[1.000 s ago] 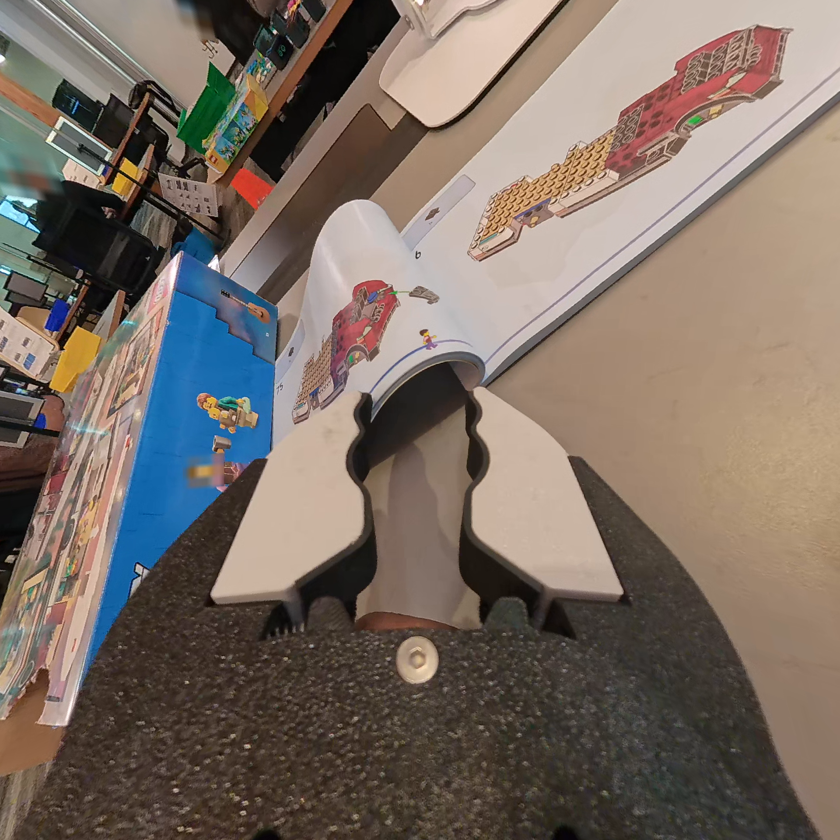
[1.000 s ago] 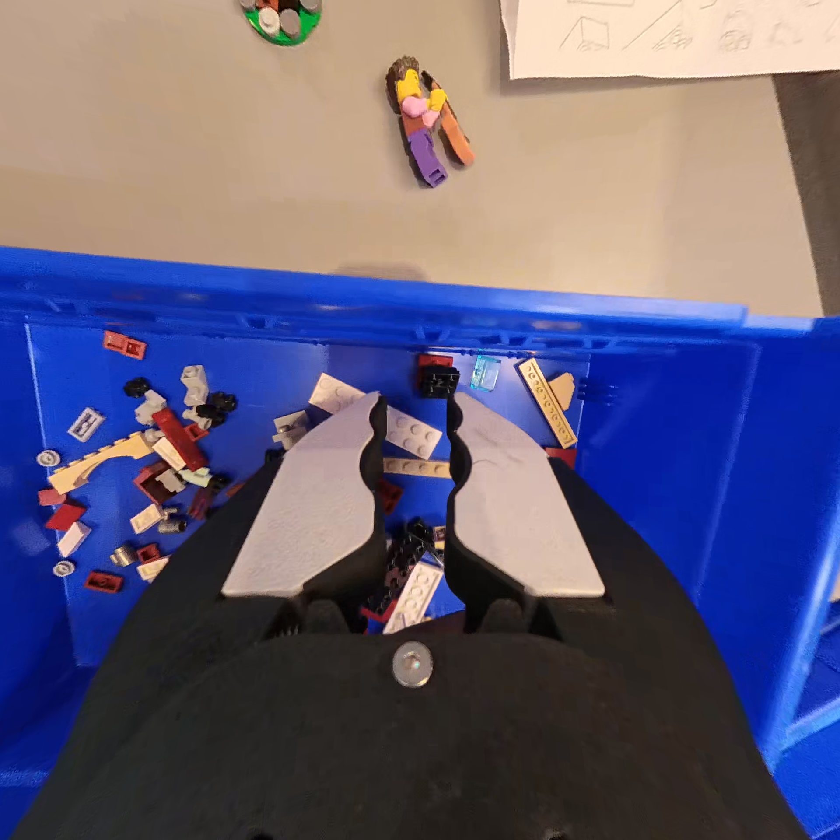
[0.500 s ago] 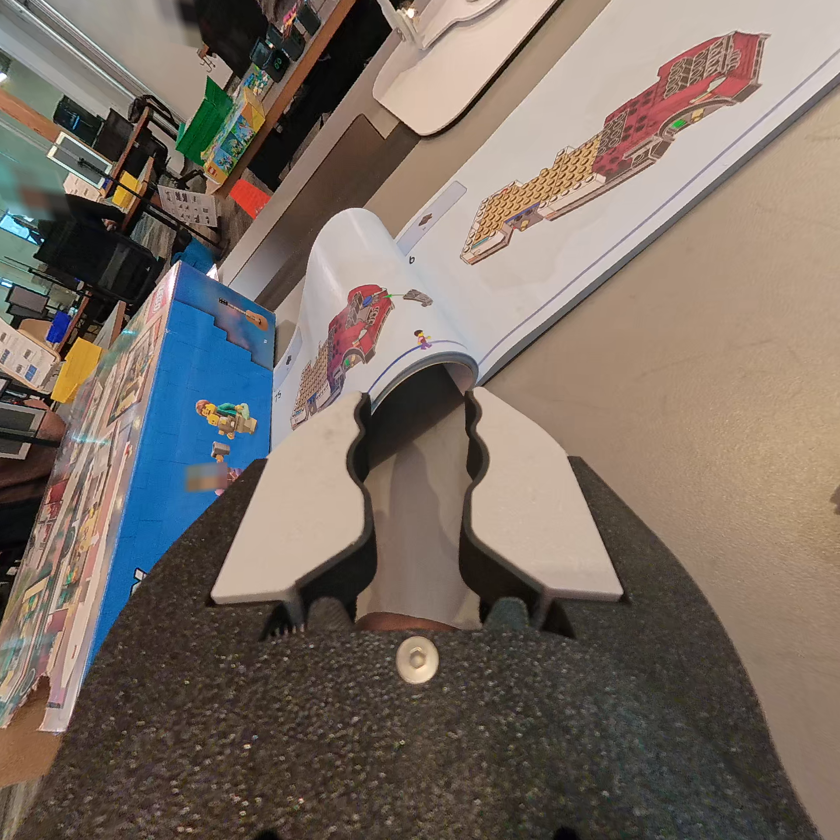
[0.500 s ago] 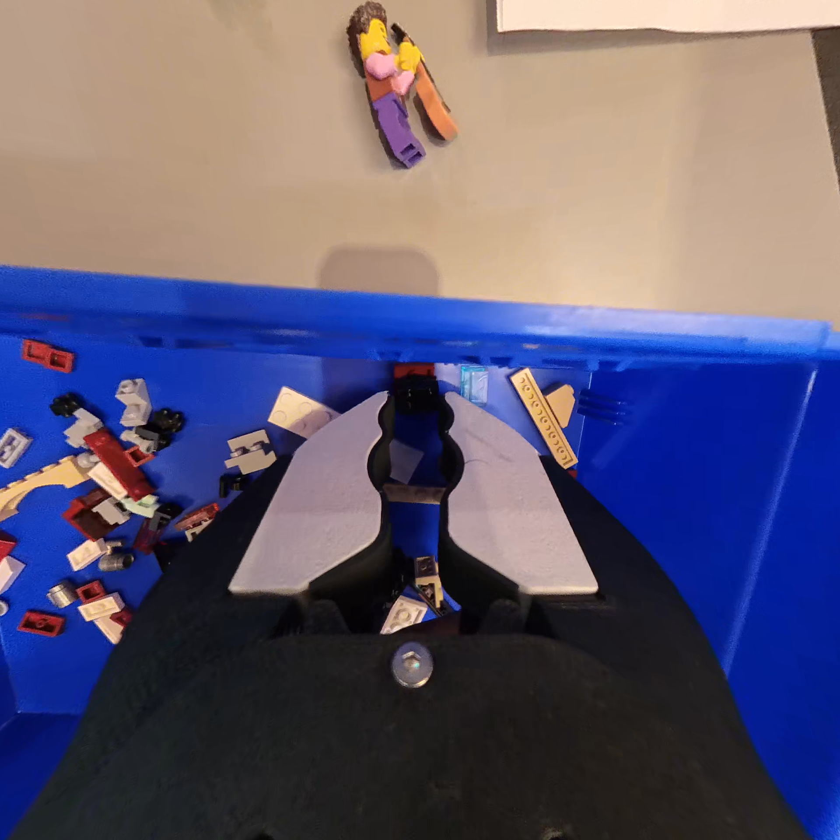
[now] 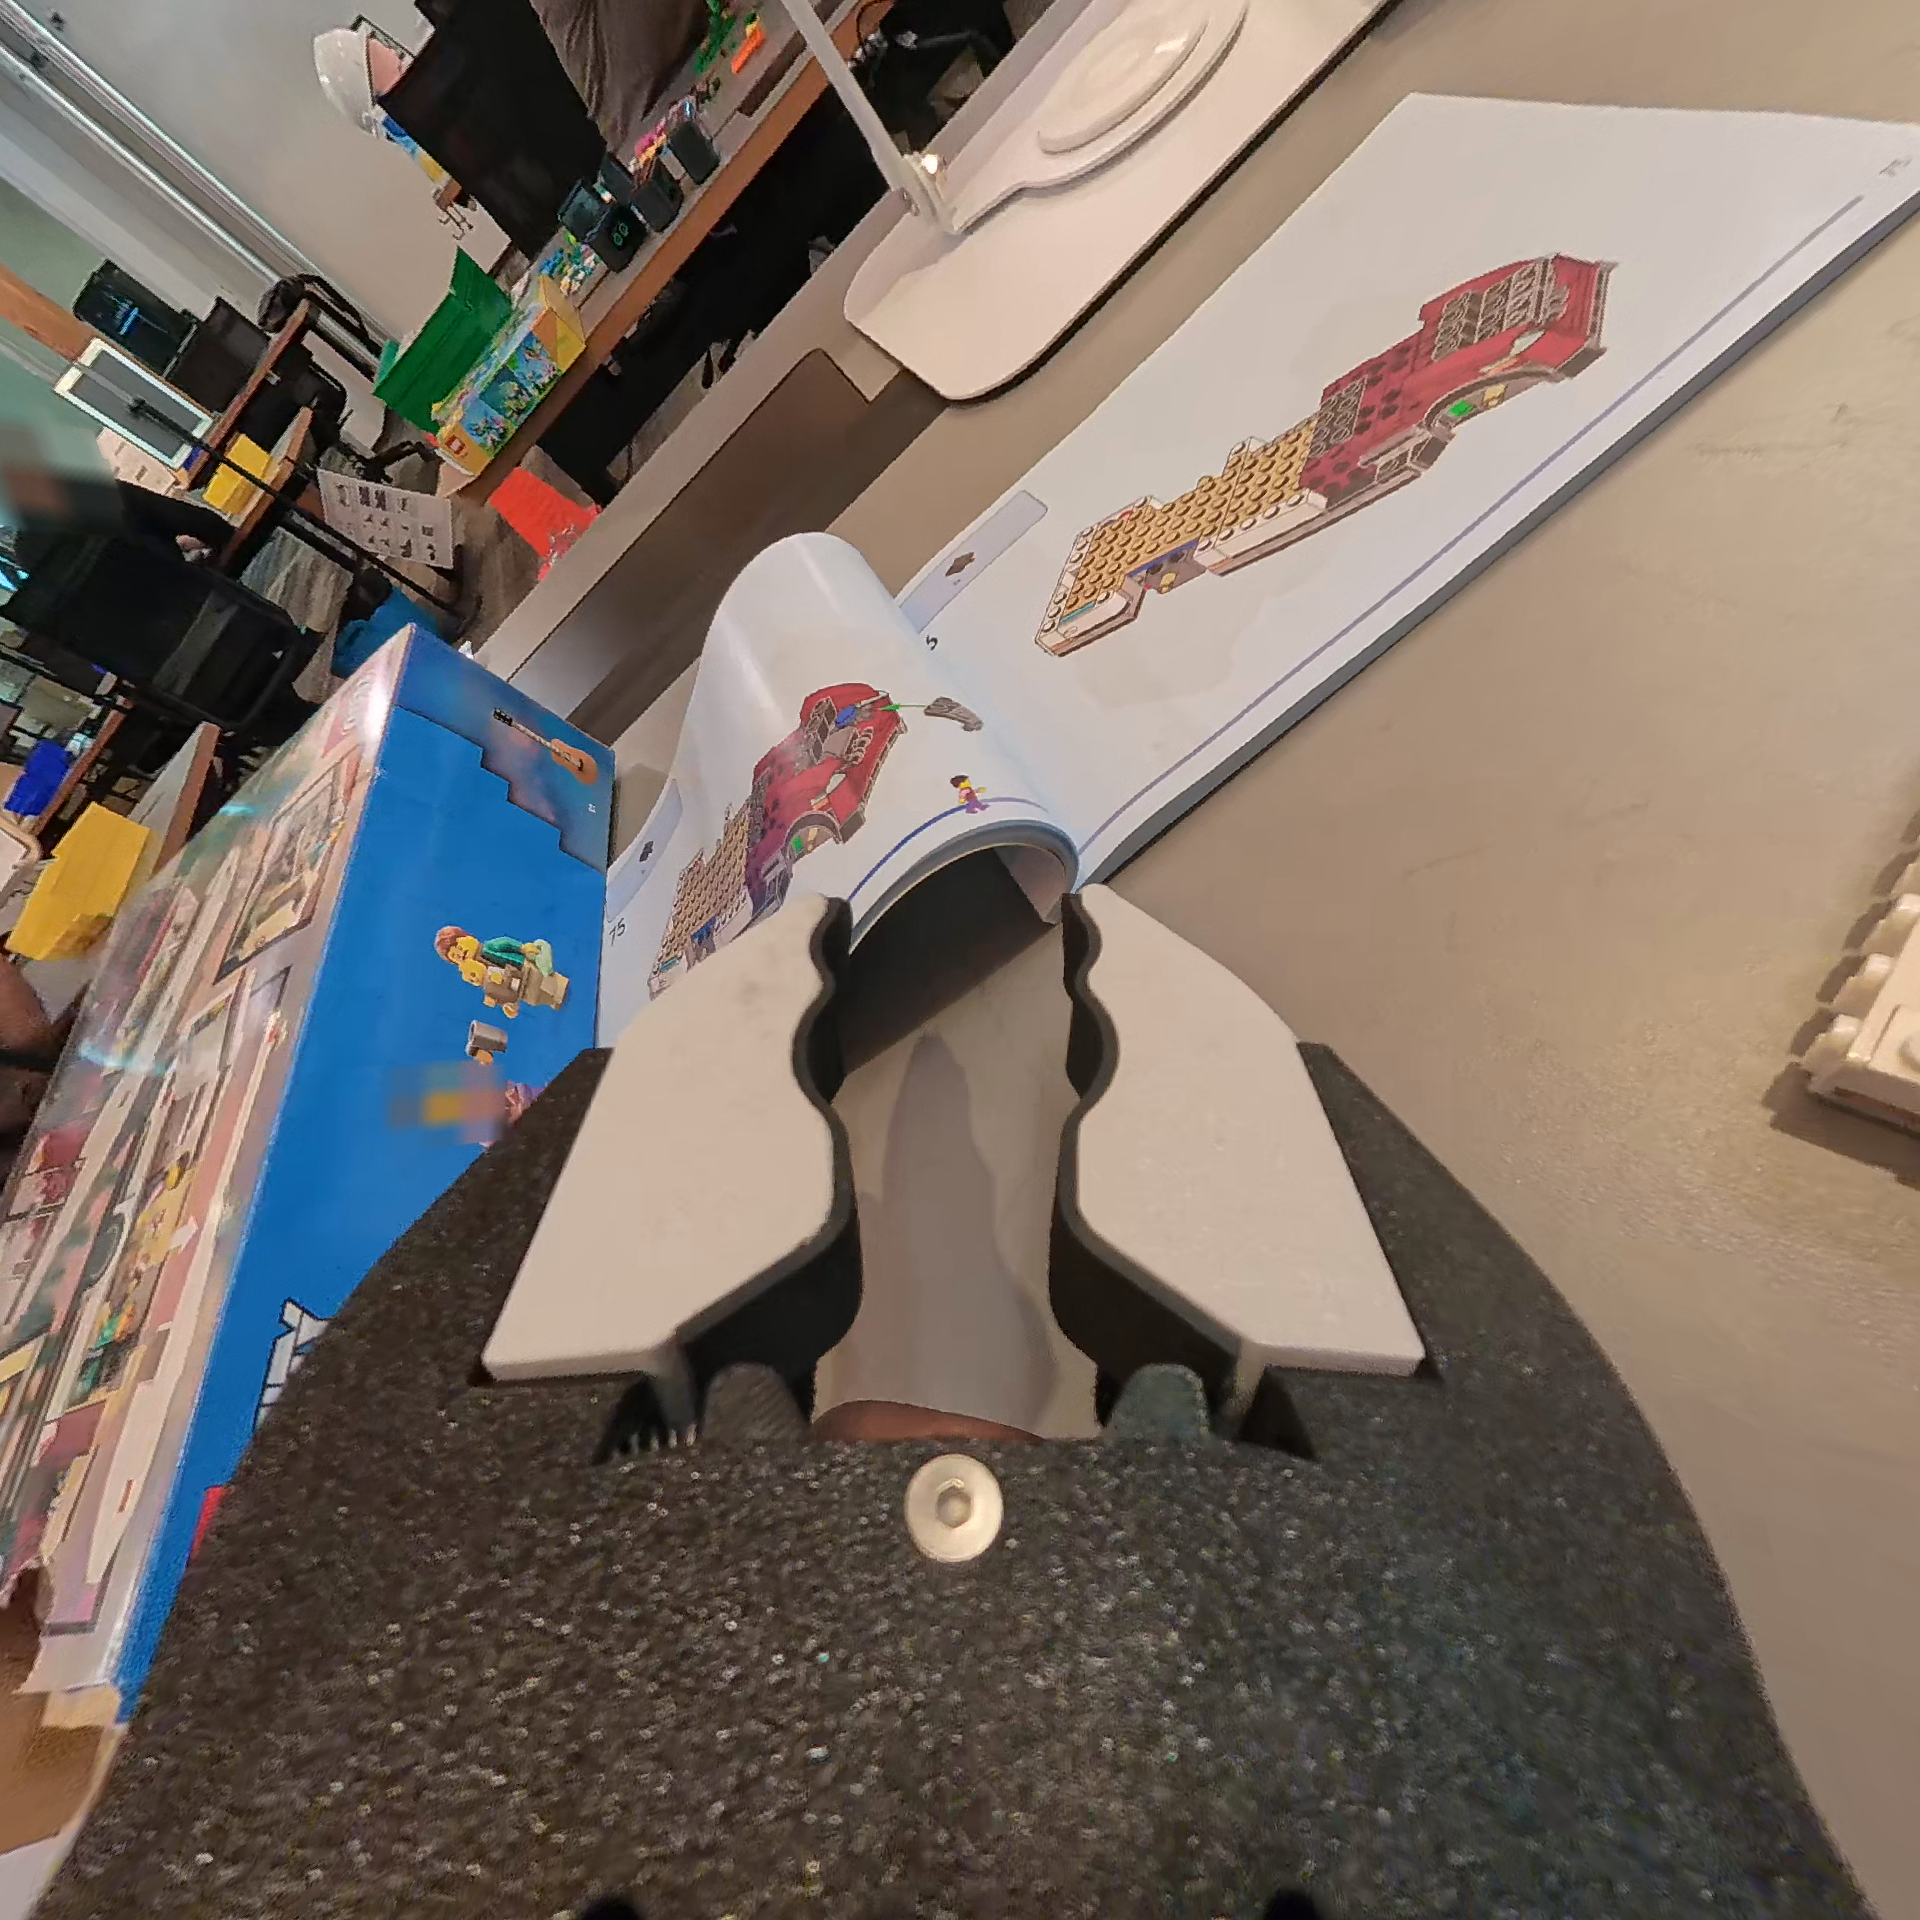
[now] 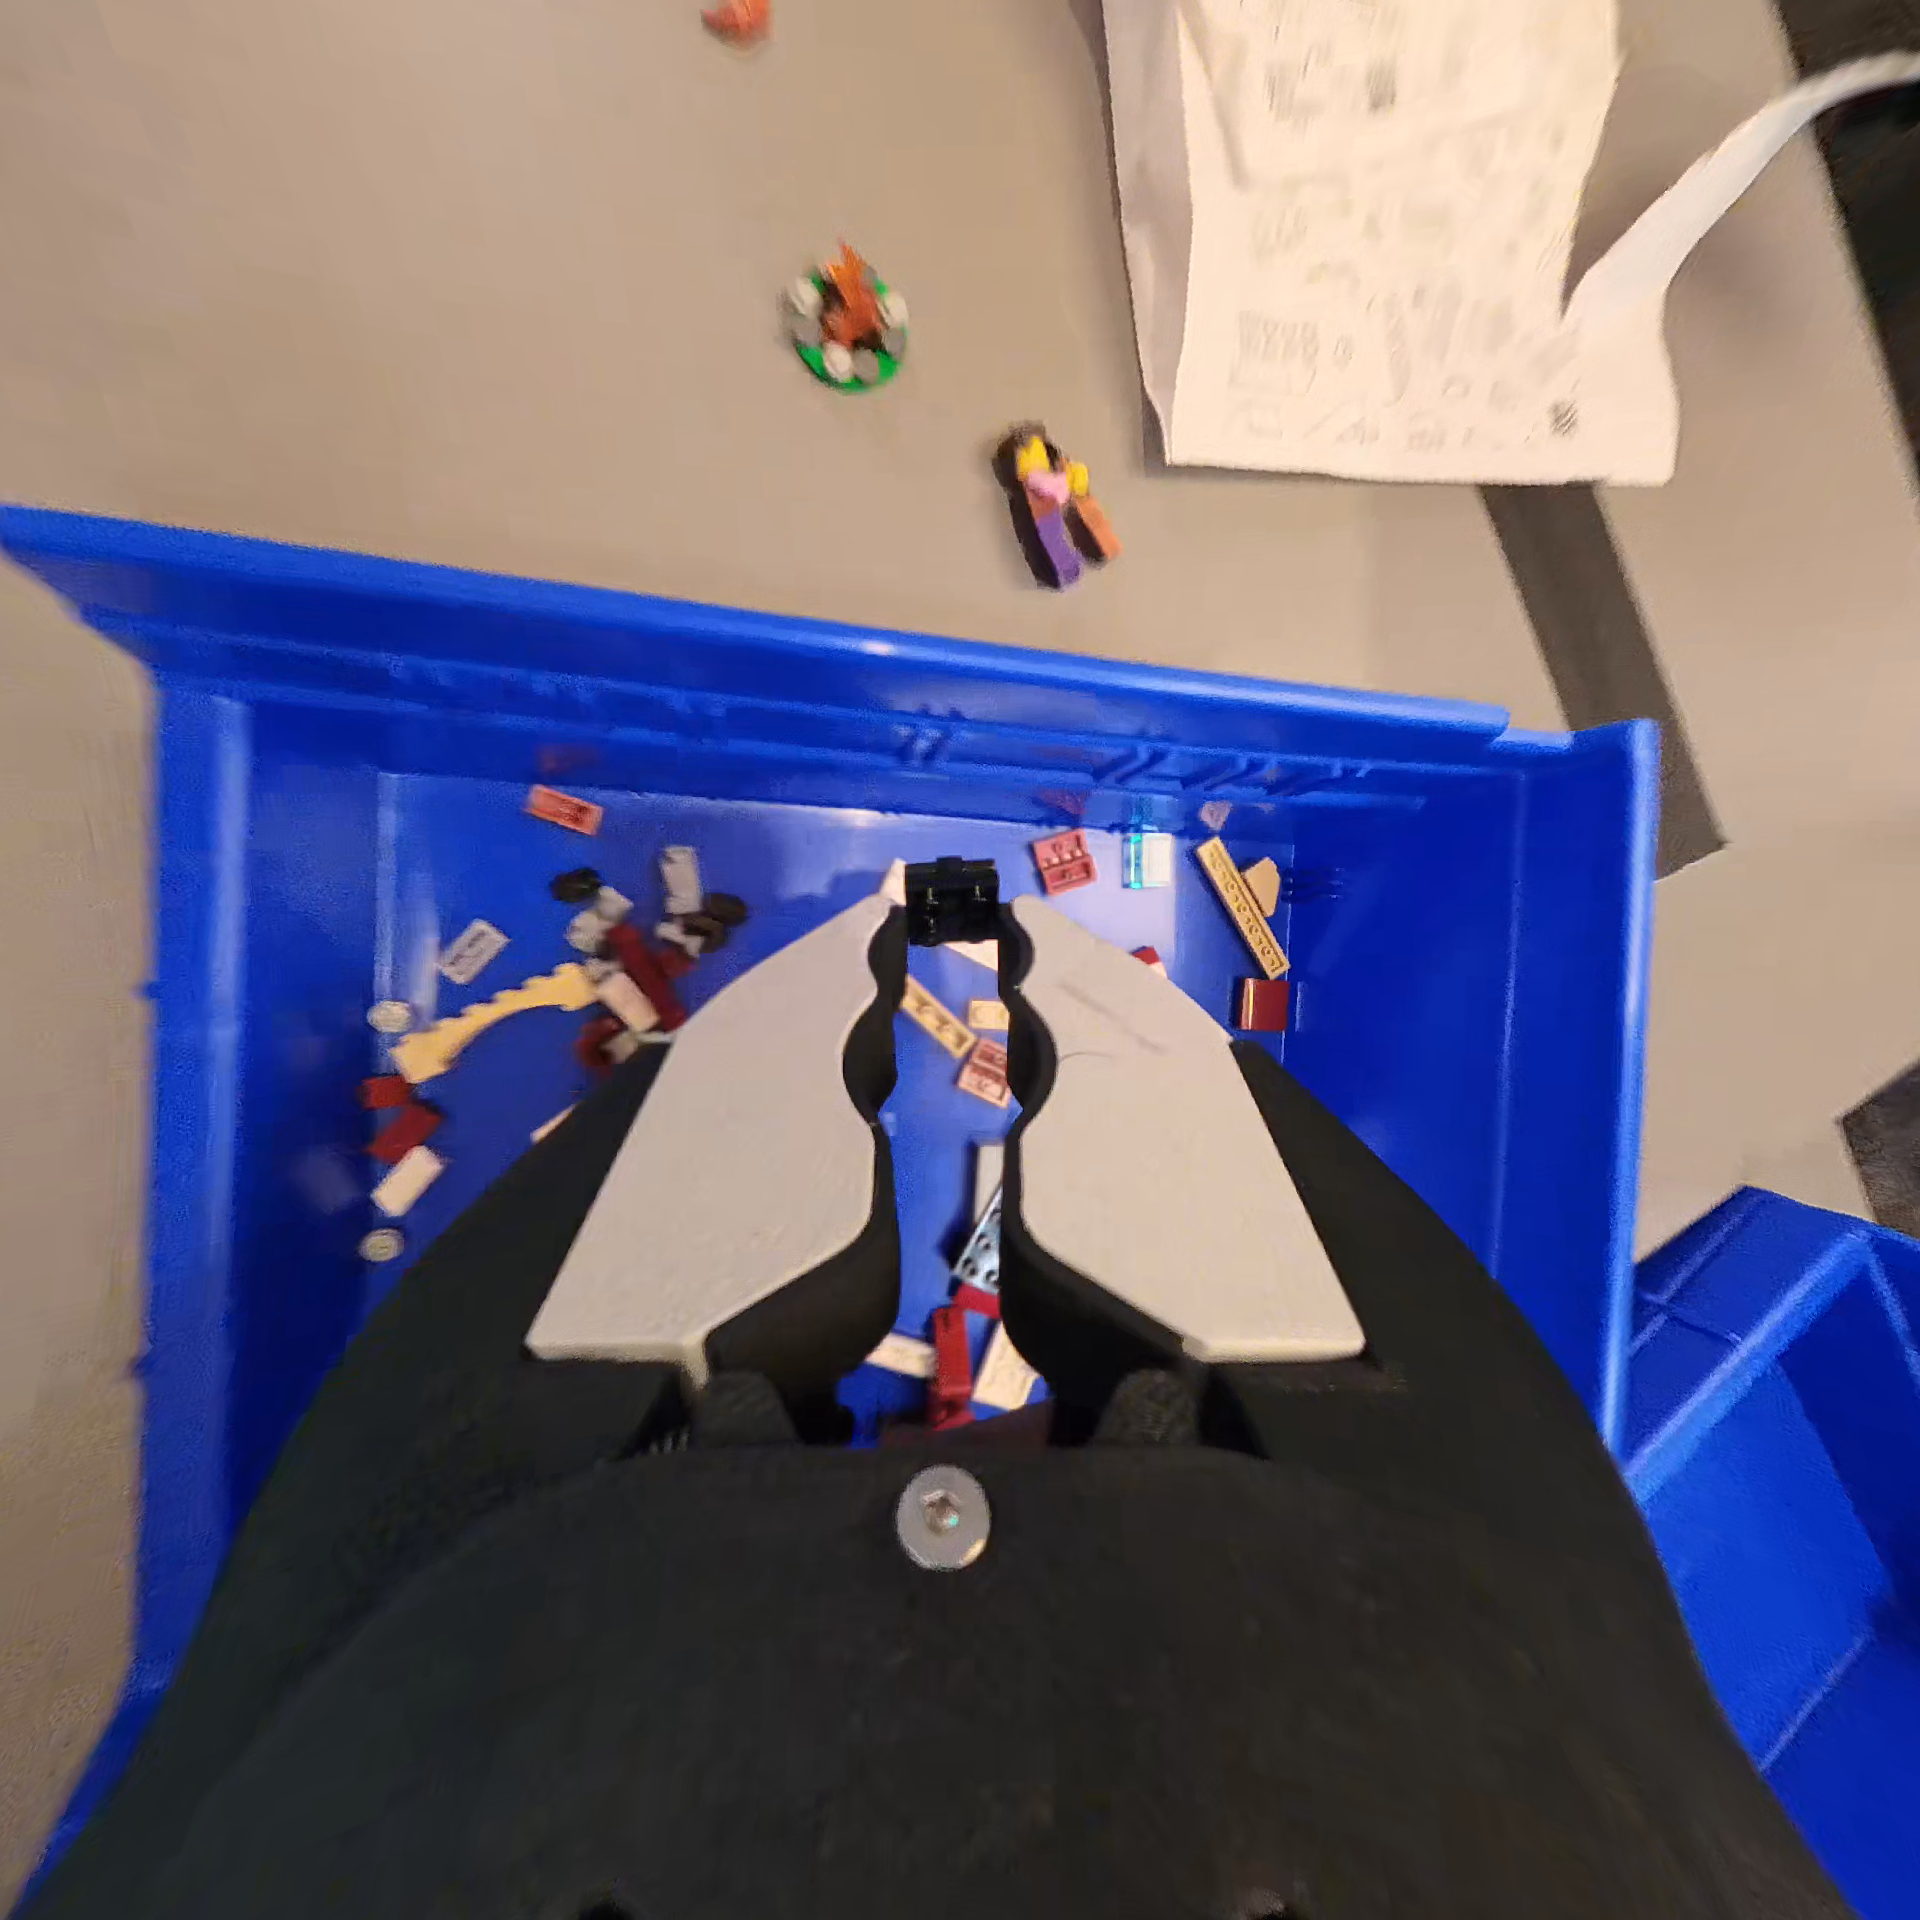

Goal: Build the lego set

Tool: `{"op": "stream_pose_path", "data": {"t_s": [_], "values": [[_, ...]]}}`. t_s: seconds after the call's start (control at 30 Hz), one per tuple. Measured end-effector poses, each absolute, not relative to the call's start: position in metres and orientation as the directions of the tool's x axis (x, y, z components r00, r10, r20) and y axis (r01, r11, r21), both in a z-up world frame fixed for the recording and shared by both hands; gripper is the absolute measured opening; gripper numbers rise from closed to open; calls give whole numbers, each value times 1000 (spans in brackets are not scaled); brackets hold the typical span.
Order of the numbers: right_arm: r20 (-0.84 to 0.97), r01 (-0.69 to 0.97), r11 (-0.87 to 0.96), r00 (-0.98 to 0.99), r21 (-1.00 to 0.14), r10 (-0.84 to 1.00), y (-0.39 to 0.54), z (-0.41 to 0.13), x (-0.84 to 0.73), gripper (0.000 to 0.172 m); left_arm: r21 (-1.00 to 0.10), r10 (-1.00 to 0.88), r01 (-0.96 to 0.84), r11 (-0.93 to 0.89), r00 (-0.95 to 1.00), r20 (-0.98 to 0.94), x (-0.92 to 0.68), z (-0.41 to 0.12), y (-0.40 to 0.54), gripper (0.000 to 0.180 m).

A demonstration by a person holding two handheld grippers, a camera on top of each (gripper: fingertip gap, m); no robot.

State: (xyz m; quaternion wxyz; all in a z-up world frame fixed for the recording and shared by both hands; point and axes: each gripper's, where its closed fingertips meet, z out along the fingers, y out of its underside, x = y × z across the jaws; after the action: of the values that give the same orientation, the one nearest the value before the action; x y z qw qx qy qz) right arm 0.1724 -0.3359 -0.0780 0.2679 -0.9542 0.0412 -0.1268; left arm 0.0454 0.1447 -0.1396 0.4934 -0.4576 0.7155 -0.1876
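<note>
My right gripper [image 6: 951, 914] is shut on a small black brick [image 6: 948, 902] at its fingertips and holds it above the floor of a blue bin [image 6: 727, 665]. The bin holds several loose bricks in dark red, tan, white and black. My left gripper [image 5: 948, 930] is open and empty, low over the grey table, with its fingertips at the curled page of an open instruction booklet [image 5: 1299, 499].
A blue toy box [image 5: 343, 987] stands left of the left gripper. A white brick assembly [image 5: 1870, 1029] lies at the right edge. Beyond the bin lie a minifigure [image 6: 1055, 504], a round green piece [image 6: 847, 322] and a white sheet [image 6: 1382, 239]. A second blue bin [image 6: 1787, 1455] stands at the right. Spacing between my two grippers at the tips: around 50 cm. To the minifigure [image 6: 1055, 504]: right tips about 15 cm, left tips about 40 cm.
My right gripper closed on the black brick at the bin's far wall and rose with it; the bin now looks smaller. The left gripper stayed open and barely moved.
</note>
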Motion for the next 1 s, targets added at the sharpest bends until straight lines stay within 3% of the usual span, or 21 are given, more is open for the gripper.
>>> {"op": "stream_pose_path", "data": {"t_s": [0.03,0.3,0.6,1.0], "values": [[239,2,-845,960,-535,-149,-333,-67,161,18,-729,-847,-465,501,-95,-522,44,-139,144,40],[285,121,-797,956,-592,-67,-270,-26,56,16,-781,-900,-456,428,-137,-413,31,-134,131,40],[233,157,-839,972,-521,37,-179,-86,12,16,-768,-902,-473,432,-209,-378,4,-137,115,40],[141,67,-866,990,-496,-4,-124,-161,12,16,-740,-916,-540,401,-243,-319,-7,-154,117,40]]}}
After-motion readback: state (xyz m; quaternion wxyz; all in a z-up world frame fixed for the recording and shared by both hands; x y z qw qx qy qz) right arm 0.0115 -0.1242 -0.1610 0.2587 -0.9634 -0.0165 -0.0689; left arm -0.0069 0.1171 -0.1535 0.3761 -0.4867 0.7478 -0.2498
